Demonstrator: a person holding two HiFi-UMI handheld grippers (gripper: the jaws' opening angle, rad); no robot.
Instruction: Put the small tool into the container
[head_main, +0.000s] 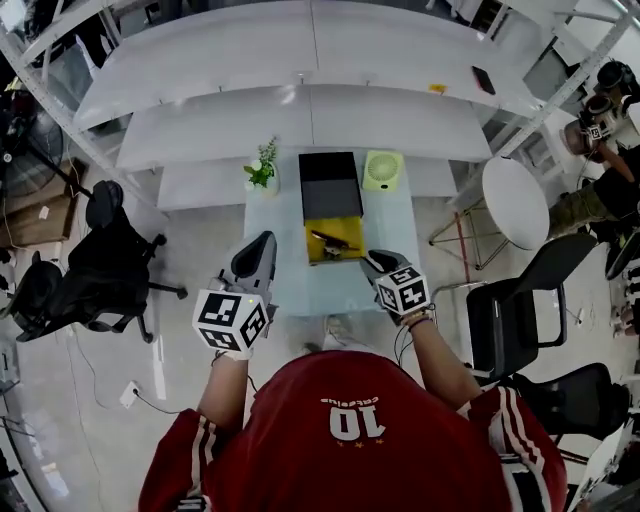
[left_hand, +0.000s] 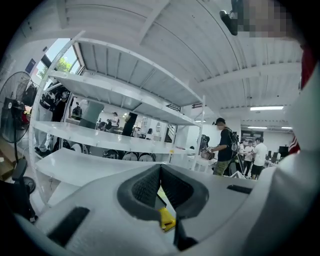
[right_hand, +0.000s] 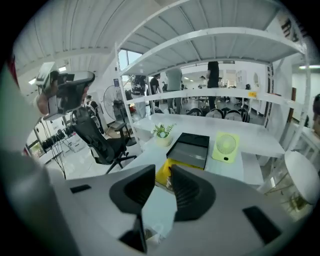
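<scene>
A small dark tool (head_main: 334, 242) lies in a yellow tray (head_main: 348, 228) on the pale table (head_main: 290, 285). Directly behind the tray stands a black box-like container (head_main: 330, 185). My left gripper (head_main: 264, 243) hovers at the table's left front, jaws closed together and empty; between them a bit of the yellow tray (left_hand: 167, 219) shows. My right gripper (head_main: 373, 260) sits just right of the tray's near corner, its jaws slightly parted with nothing between them. Past my right gripper (right_hand: 161, 176) I see the yellow tray (right_hand: 162, 171) and the black container (right_hand: 190, 150).
A green desk fan (head_main: 383, 170) stands right of the container and a potted plant (head_main: 263, 172) left of it. White shelving (head_main: 300, 60) rises behind. A black office chair (head_main: 105, 255) is left, a round white table (head_main: 515, 200) and chairs right. People stand in the background.
</scene>
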